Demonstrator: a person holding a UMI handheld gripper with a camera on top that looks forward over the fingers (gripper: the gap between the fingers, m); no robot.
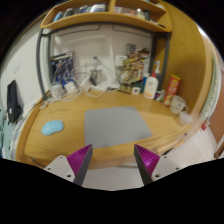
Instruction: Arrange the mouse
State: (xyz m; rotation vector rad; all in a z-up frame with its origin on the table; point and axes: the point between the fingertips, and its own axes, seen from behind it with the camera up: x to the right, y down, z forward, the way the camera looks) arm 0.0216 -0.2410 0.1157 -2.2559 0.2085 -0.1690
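Gripper view looks over a light wooden desk [60, 142] with a grey rectangular mouse mat [117, 125] lying in its middle. The small pale-blue computer mouse [52, 127] rests on the bare wood, at about ten o'clock from the gripper [114, 160] and well apart from it, off the mat's left edge with a strip of desk between the two. Its long axis appears to run roughly from nine to three o'clock, across the fingers' line rather than along it; which end is the front cannot be told.

The two fingers, each with a magenta pad [81, 158], stand wide apart with nothing between them, and the near edge of the grey mat lies just ahead of the gap. The mouse is neither between the fingers nor straight ahead of them.

Beyond the mat, at twelve to two o'clock, a cluttered row of bottles and small containers [150, 85] lines the back of the desk under a wooden shelf [100, 18].
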